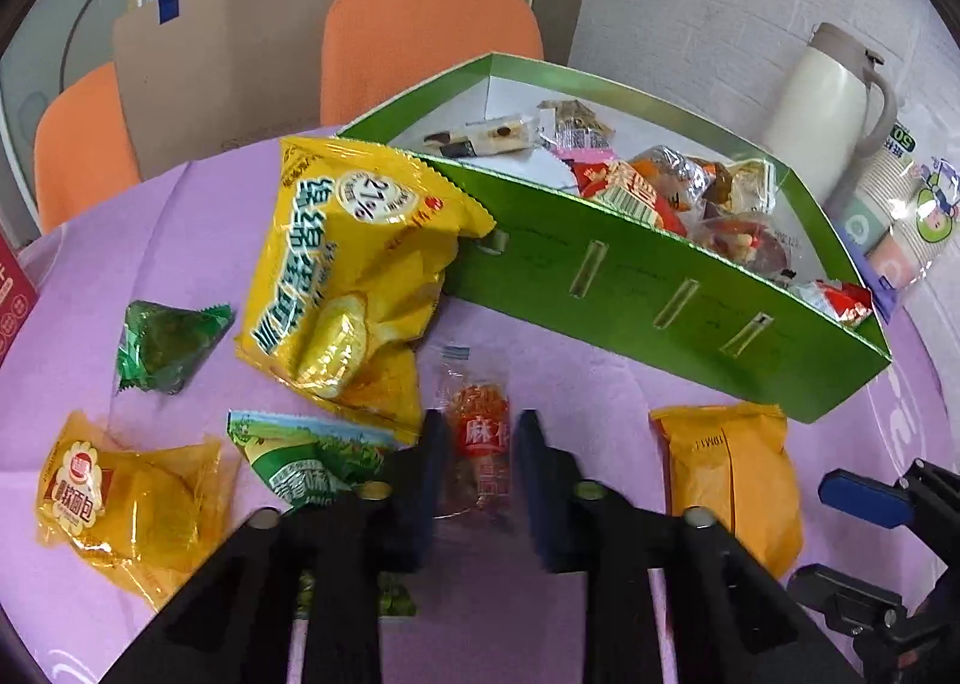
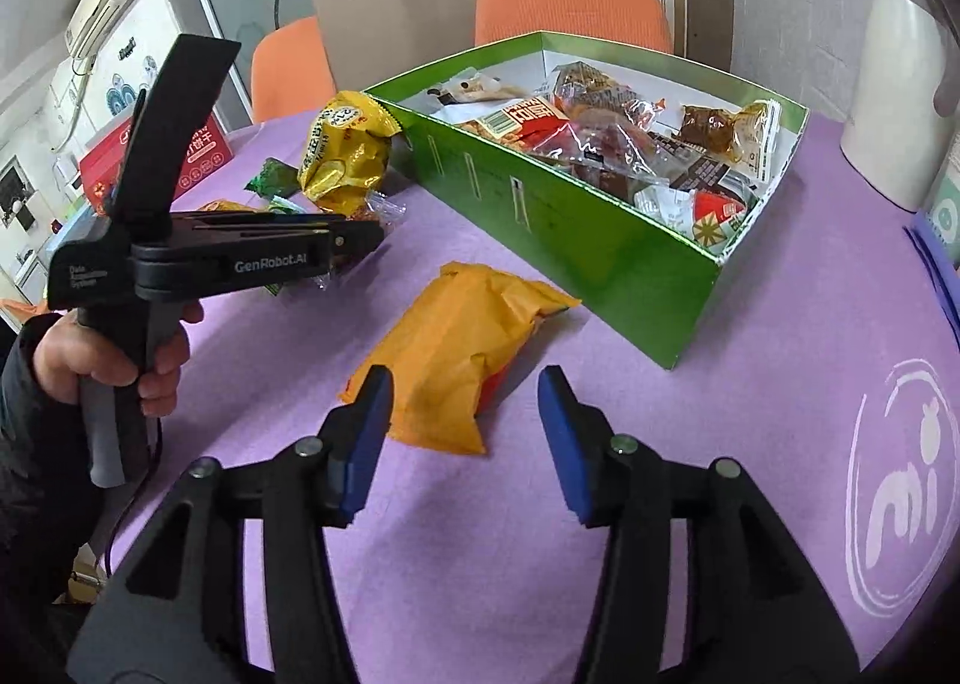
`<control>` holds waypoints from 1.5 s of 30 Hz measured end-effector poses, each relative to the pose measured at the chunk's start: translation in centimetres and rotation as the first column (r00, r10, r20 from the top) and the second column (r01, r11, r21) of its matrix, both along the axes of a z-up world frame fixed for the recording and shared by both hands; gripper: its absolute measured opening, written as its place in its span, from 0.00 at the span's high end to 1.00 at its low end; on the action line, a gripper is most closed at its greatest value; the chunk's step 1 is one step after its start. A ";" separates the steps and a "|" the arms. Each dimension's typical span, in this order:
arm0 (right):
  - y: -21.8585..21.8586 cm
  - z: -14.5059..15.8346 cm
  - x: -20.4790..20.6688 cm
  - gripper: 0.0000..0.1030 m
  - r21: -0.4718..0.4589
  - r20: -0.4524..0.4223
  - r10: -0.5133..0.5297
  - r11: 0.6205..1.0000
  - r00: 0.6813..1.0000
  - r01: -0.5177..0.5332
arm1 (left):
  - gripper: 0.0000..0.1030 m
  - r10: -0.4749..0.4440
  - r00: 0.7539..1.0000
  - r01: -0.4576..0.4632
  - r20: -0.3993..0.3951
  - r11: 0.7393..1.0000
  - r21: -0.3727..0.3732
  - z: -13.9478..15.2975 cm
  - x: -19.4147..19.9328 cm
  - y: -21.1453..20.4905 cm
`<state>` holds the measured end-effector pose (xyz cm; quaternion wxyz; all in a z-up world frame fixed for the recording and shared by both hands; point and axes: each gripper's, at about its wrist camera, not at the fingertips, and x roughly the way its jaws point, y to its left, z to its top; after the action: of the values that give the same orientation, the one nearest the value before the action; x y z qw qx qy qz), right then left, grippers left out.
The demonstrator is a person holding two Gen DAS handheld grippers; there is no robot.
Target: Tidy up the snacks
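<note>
Green box (image 1: 630, 288) beyond jaws, already part-filled with wrapped snacks. Left gripper (image 1: 477, 432): jaws parted, straddling clear orange-red packet (image 1: 480, 438), not yet clamped. Right gripper (image 2: 465, 390): jaws wide apart, plain orange pouch (image 2: 456, 348) just ahead between tips. Left of left jaws: big yellow chip bag (image 1: 354, 276), green packet (image 1: 168, 345), yellow bread pack (image 1: 120, 498), green-white bag (image 1: 306, 456). Roughly half remains.

Green box (image 1: 630, 288): open-topped, on the purple surface (image 2: 540, 534), already holding a heap of mixed wrapped snacks (image 2: 606, 144). Large yellow chip bag (image 1: 360, 276) leans against the box's left corner. Loose on the surface: clear packet with red label (image 1: 480, 438), orange-yellow packet (image 2: 456, 348) just in front of the box, green triangular packet (image 1: 168, 342), yellow bread packet (image 1: 120, 498), green-and-white packet (image 1: 306, 462).
</note>
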<state>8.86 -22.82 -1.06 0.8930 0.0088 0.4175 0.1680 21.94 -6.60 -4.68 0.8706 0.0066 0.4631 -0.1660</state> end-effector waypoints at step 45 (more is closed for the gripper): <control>-1.5 7.8 -0.1 0.82 0.082 0.273 -0.069 0.995 0.959 0.049 | 0.81 -0.117 0.981 0.151 0.153 0.959 -0.240 10.0 -4.5 -1.4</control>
<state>8.79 -24.30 6.77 0.9460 0.0311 0.2821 0.1564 17.47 -8.00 5.31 0.8809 -0.0607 0.3760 -0.2810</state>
